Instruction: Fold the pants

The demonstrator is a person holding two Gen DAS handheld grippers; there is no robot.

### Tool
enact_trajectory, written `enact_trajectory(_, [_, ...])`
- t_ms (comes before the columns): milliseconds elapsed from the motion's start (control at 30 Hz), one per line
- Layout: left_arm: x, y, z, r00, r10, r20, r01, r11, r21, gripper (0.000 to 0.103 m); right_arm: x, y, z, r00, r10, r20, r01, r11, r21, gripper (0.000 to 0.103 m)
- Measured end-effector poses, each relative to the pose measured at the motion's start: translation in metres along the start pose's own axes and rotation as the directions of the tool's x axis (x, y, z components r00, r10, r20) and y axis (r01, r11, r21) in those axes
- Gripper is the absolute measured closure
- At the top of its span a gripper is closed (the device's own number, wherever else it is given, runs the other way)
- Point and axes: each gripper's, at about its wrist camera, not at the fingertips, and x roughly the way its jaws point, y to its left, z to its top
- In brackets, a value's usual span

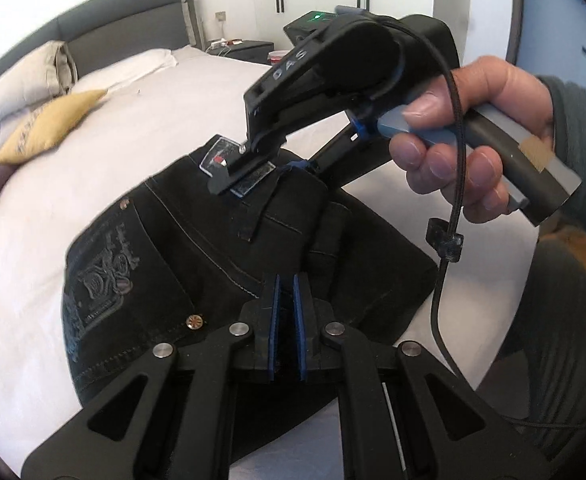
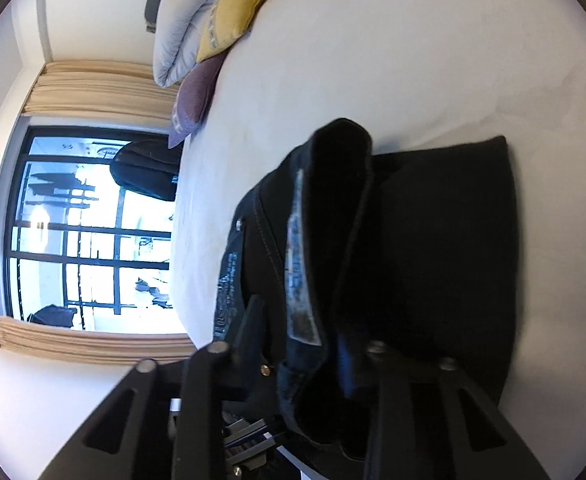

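Black jeans (image 1: 181, 248) lie folded on the white bed (image 1: 141, 128), with an embroidered back pocket at the left. My left gripper (image 1: 286, 300) is shut at the near edge of the jeans, with dark fabric between its blue pads (image 1: 273, 320). My right gripper (image 1: 249, 172), held in a hand, is shut on the waistband at the far edge. In the right wrist view the jeans (image 2: 433, 248) rise in a thick fold between my right gripper (image 2: 317, 364) fingers, with a pale label showing.
Pillows (image 1: 25, 80), a yellow cushion (image 1: 49, 124) and a purple cushion (image 2: 197, 96) lie at the head of the bed. A grey headboard (image 1: 125, 28) and a nightstand (image 1: 249, 48) stand behind. A window with curtains (image 2: 89, 220) is beside the bed.
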Motion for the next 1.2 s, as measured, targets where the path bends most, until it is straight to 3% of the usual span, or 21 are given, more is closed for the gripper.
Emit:
enact_trajectory(200, [-0.003, -0.024, 0.002, 0.992, 0.116, 0.053, -0.122, 0.986, 0.118, 0.096, -0.009, 0.013, -0.005, 0.996, 0.069, 0.048, -0.069, 0.998, 0.004, 0.081])
enact_trajectory(333, [-0.01, -0.035, -0.002, 0.988, 0.122, 0.094, -0.136, 0.979, 0.154, 0.096, -0.019, 0.022, -0.014, 0.992, 0.093, 0.085, -0.092, 0.996, -0.017, 0.084])
enact_trajectory(500, [-0.044, -0.012, -0.015, 0.982, 0.07, 0.177, -0.073, 0.997, 0.01, 0.096, -0.04, 0.02, -0.04, 0.978, 0.114, 0.172, -0.113, 0.993, -0.016, 0.089])
enact_trajectory(633, [-0.053, 0.007, -0.021, 0.98, 0.074, 0.183, -0.059, 0.995, -0.083, 0.096, -0.061, 0.006, -0.069, 0.952, 0.166, 0.256, -0.174, 0.985, 0.009, 0.097])
enact_trajectory(733, [-0.05, 0.019, -0.023, 0.983, 0.079, 0.166, -0.056, 0.989, -0.139, 0.096, -0.055, -0.005, -0.072, 0.968, 0.106, 0.228, -0.114, 0.993, 0.025, 0.095])
enact_trajectory(833, [-0.05, 0.027, -0.03, 0.985, 0.085, 0.15, -0.059, 0.984, -0.17, 0.096, -0.044, -0.018, -0.064, 0.984, 0.008, 0.177, -0.019, 0.998, 0.063, 0.083])
enact_trajectory(933, [-0.053, 0.032, -0.034, 0.986, 0.082, 0.147, -0.054, 0.981, -0.186, 0.096, -0.039, -0.028, -0.05, 0.986, -0.028, 0.162, 0.016, 0.997, 0.078, 0.042])
enact_trajectory(1100, [-0.047, 0.04, -0.037, 0.989, 0.062, 0.131, -0.033, 0.977, -0.211, 0.096, -0.02, -0.04, -0.026, 0.995, -0.026, 0.094, 0.016, 0.994, 0.107, 0.04])
enact_trajectory(1200, [-0.047, 0.037, -0.034, 0.991, 0.043, 0.125, -0.014, 0.975, -0.221, 0.096, 0.0, -0.025, -0.014, 0.999, -0.013, 0.04, 0.012, 0.999, 0.043, 0.039])
